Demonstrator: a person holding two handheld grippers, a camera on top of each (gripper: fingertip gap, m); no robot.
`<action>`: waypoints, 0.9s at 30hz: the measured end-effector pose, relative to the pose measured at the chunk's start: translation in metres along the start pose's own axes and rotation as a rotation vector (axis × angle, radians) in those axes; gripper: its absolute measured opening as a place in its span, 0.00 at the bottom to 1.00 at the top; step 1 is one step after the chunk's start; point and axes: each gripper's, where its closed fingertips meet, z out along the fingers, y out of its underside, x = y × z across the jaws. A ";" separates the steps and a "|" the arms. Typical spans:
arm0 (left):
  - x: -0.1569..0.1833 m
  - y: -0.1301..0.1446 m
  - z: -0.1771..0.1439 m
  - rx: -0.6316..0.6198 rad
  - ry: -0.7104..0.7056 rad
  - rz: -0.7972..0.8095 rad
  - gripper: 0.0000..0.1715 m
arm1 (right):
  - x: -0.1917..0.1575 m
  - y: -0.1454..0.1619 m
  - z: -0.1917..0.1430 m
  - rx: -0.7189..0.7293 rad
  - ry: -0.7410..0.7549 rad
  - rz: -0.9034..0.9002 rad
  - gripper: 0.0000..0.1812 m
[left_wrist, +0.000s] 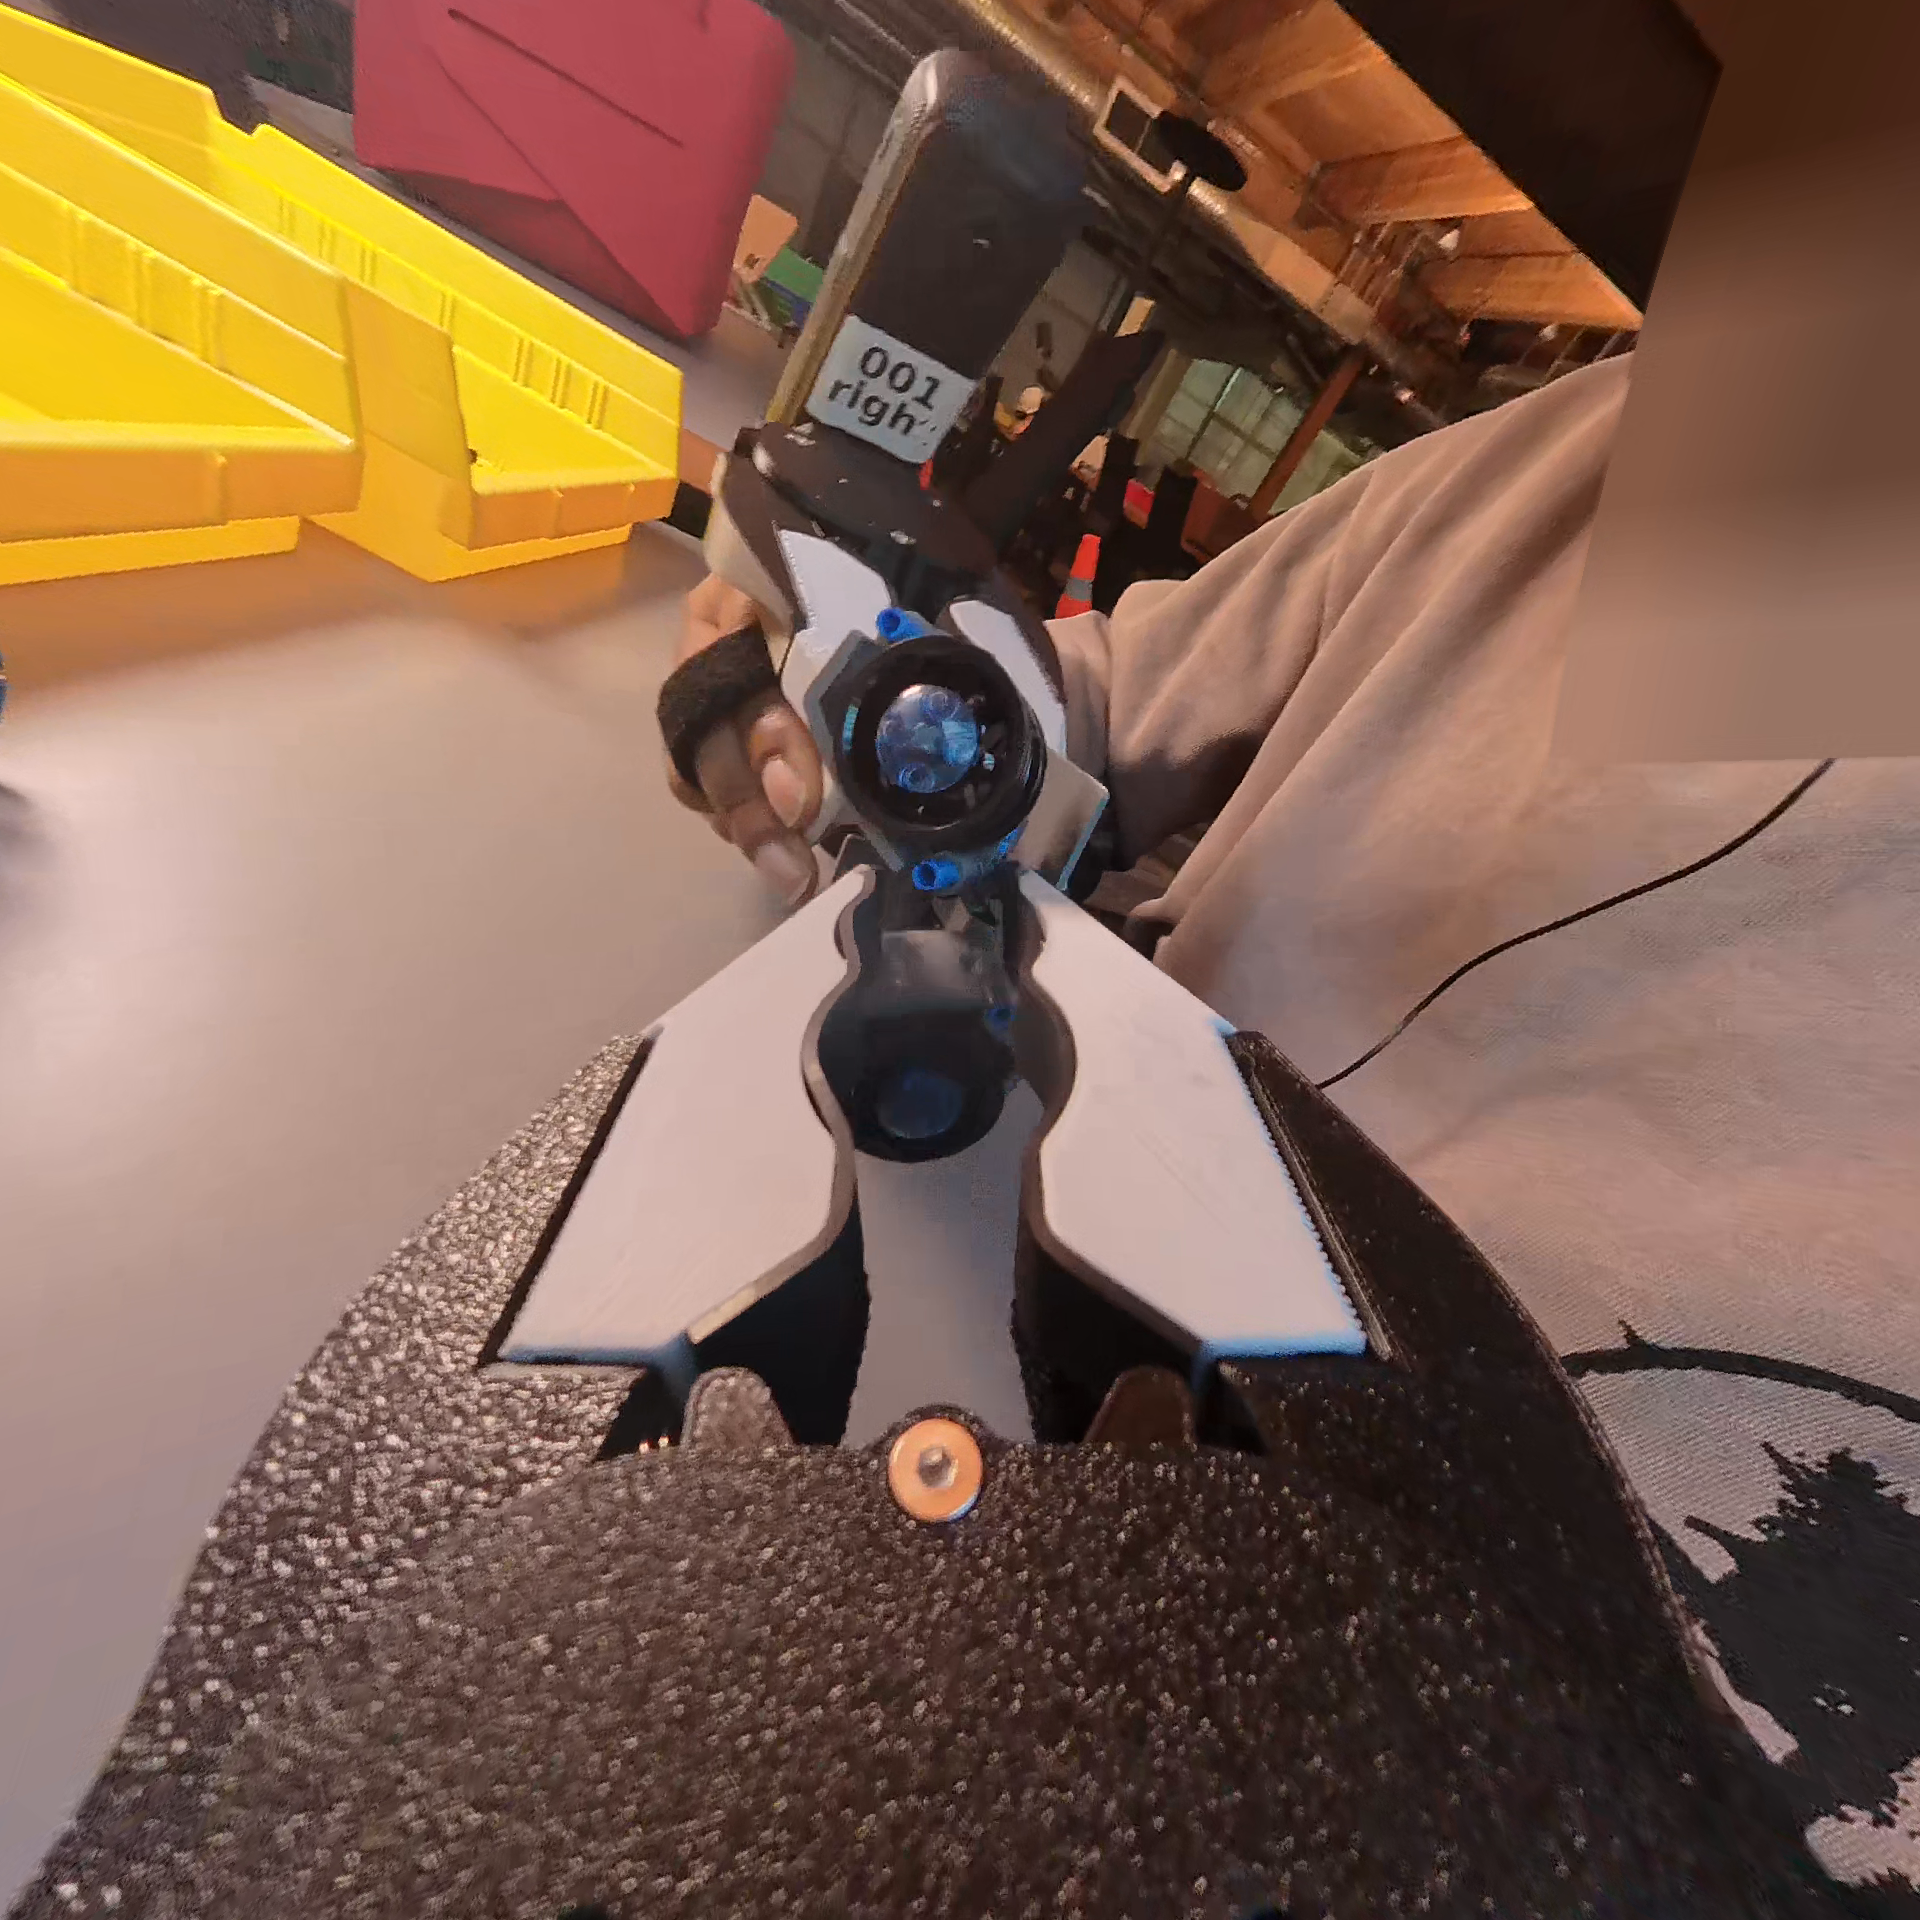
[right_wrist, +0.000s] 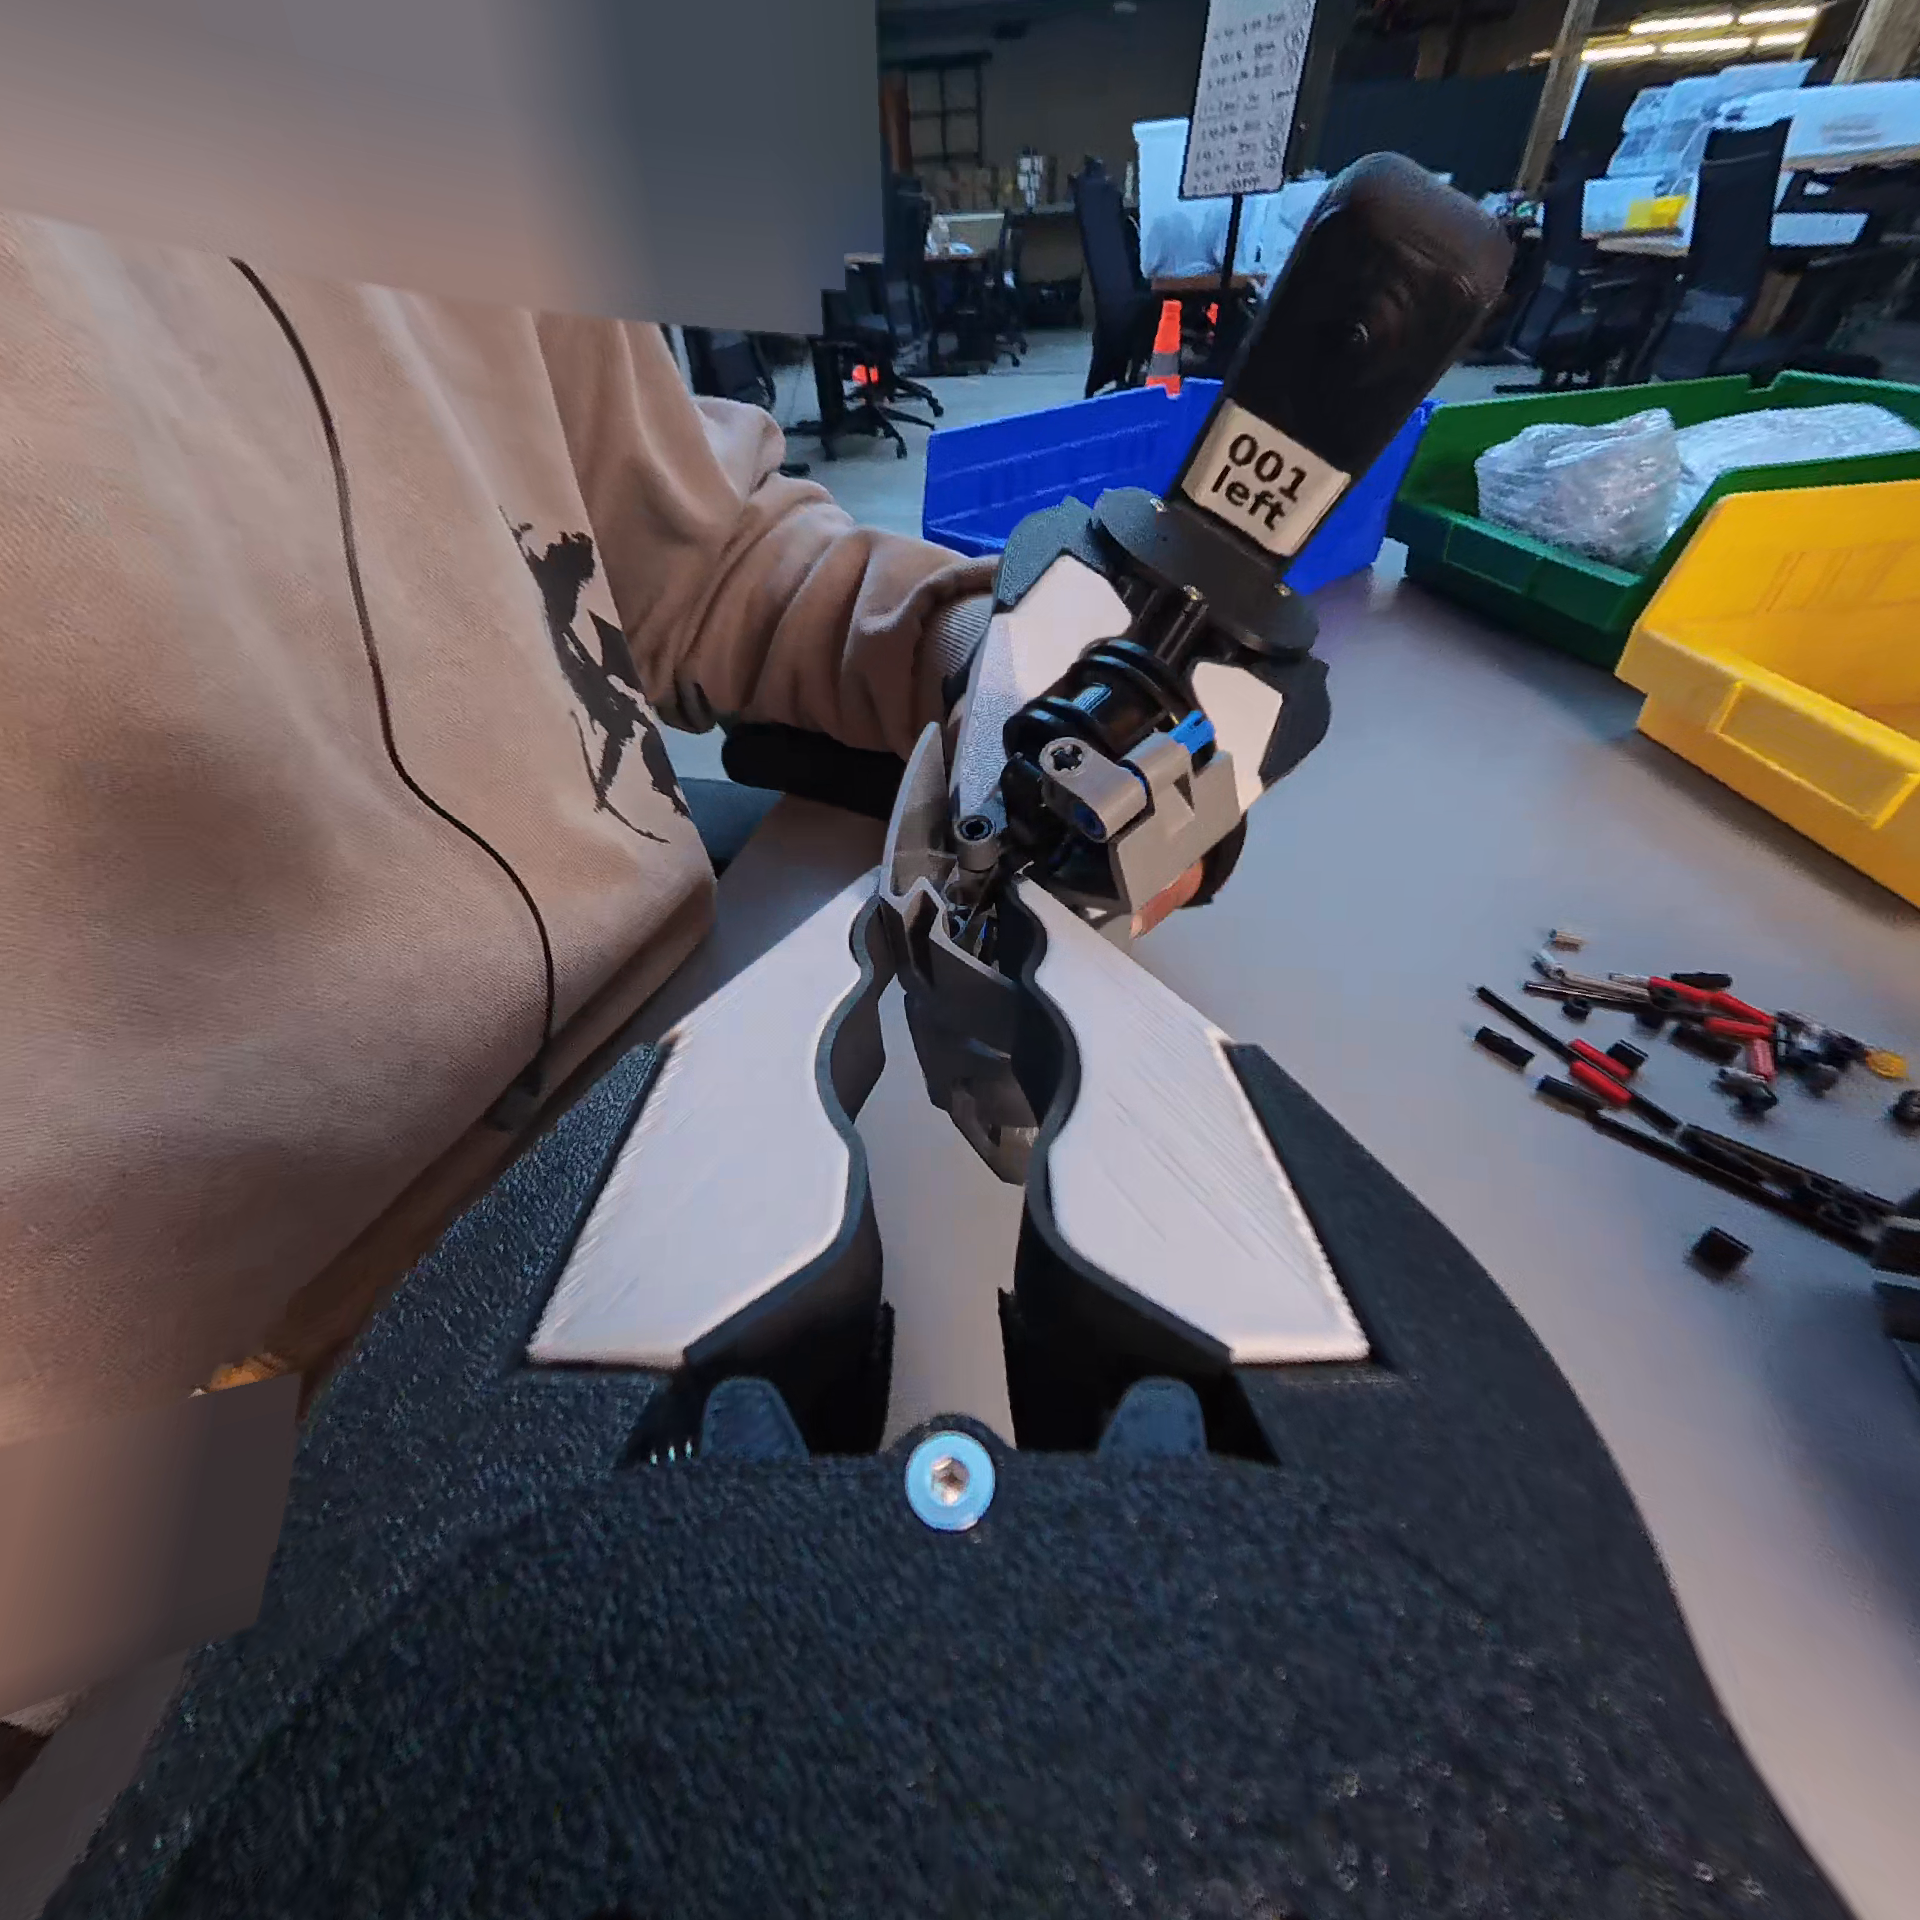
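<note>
Your left tongs (left_wrist: 940, 904) are pinched in at the tips on a small grey-and-black assembly (left_wrist: 914, 1081) of building pieces with blue pins. It hangs above the tabletop (left_wrist: 312, 935), just in front of your chest. Your right tongs (right_wrist: 956, 914) come at it from the opposite side and are clamped on its grey end. The two pairs of tongs nearly meet tip to tip, with the assembly bridging them.

From the left wrist view the far end shows as a black ring with a clear blue centre. From the right wrist view you can see a black coil spring and a grey block carrying a blue pin. I cannot tell whether this is one joined piece or two parts pressed together where the tongs meet.

Your hand (left_wrist: 748, 769) wraps the right handle, and your beige sweatshirt (right_wrist: 312, 727) fills the space behind.

Further out on your right, a scatter of loose pieces (right_wrist: 1662, 1039), black and red, lies on the tabletop well apart from what you hold. None of them is attached to it.

Beyond that stand a yellow bin (right_wrist: 1787, 665), a green bin (right_wrist: 1475, 540) holding clear-wrapped bundles, and a blue bin (right_wrist: 1039, 468). On your left sit more yellow bins (left_wrist: 260, 364), with a red bin (left_wrist: 561, 156) behind them. An orange cone (left_wrist: 1081, 577) stands far off on the floor.
</note>
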 end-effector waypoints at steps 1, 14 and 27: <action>0.004 -0.001 0.002 0.010 0.024 -0.009 0.11 | -0.003 -0.001 0.001 0.015 -0.028 0.025 0.10; 0.016 -0.008 0.001 0.086 0.125 -0.081 0.10 | -0.012 -0.006 0.002 0.023 -0.163 0.217 0.11; -0.007 -0.030 -0.011 0.213 -0.073 0.050 0.08 | 0.028 -0.013 0.000 0.124 0.098 0.199 0.13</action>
